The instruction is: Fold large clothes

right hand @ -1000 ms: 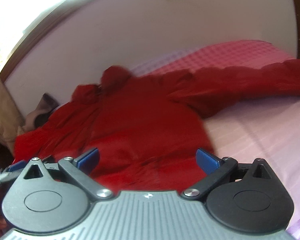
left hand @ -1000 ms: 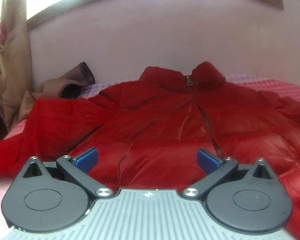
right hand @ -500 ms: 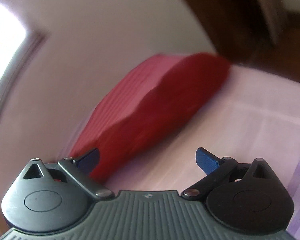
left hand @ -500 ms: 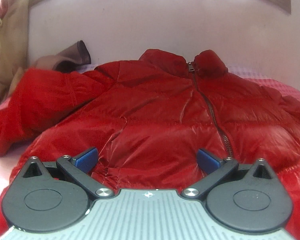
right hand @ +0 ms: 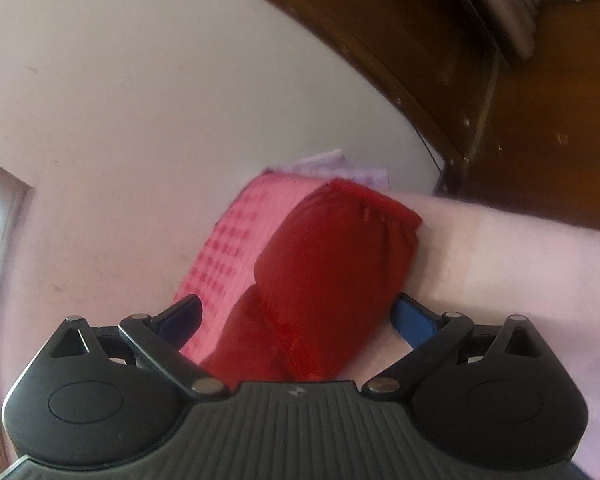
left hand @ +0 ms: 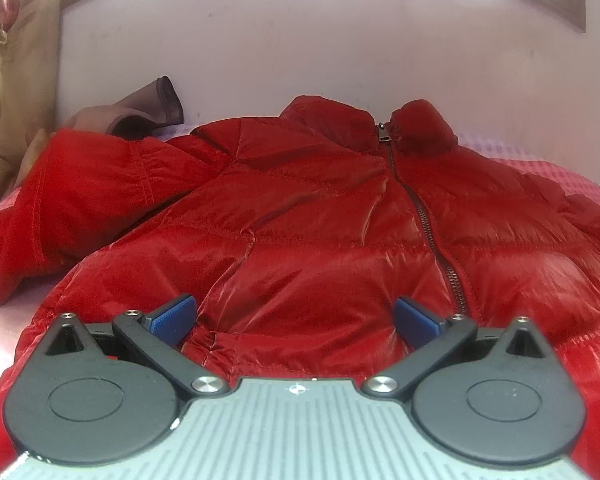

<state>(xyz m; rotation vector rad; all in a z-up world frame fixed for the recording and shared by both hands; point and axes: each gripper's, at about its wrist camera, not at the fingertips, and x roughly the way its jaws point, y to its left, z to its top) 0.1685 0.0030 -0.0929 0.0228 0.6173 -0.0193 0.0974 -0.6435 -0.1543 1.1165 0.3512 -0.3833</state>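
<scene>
A red puffer jacket is seen spread front-up on a bed with a pale pink sheet. It lies directly ahead of the left gripper, and its hem is under and between the blue pads. The jaws of the left gripper are wide apart and nothing is held between them; whether the pads touch the fabric cannot be told. The zipper of the jacket is closed and runs from the collar, at the far end, down toward the right-hand finger of this gripper. One sleeve is stretched out to the left of the gripper. Beyond that sleeve, near the wall, a brown garment is seen, and a patterned curtain hangs at the far left.

In the right wrist view, the other sleeve of the jacket is seen straight ahead of the right gripper, with its cuff at the far end. The sleeve passes between the two fingers, which are also wide apart and closed on nothing. To the left of this sleeve a pink checked cloth is lying, and to the right the pale sheet is seen. Behind it, dark wooden furniture stands against the wall. The view is a little blurred.
</scene>
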